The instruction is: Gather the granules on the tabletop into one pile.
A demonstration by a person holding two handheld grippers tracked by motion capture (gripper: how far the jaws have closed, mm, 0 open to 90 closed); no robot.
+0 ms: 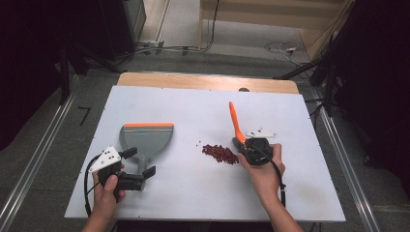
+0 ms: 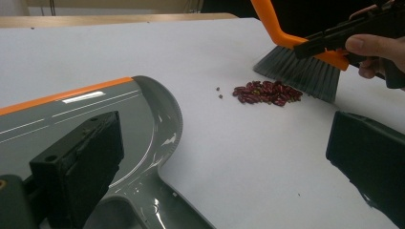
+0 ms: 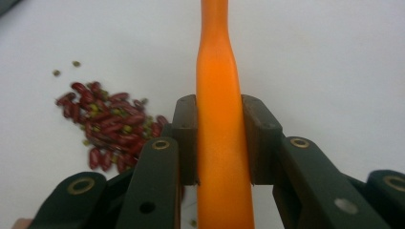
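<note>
A white surface (image 1: 193, 106) lies over a wooden top whose far edge (image 1: 208, 81) shows beyond it. Metal rails (image 1: 34, 164) run along the grey floor (image 1: 92, 87) on both sides. Cables (image 1: 280, 48) lie on the floor behind, near pale wooden furniture (image 1: 270, 12).

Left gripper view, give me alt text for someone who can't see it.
A pile of red beans lies on a white table, with the grey bristles of an orange brush just behind it, held by the right gripper. The left gripper is open beside a grey dustpan.
</note>
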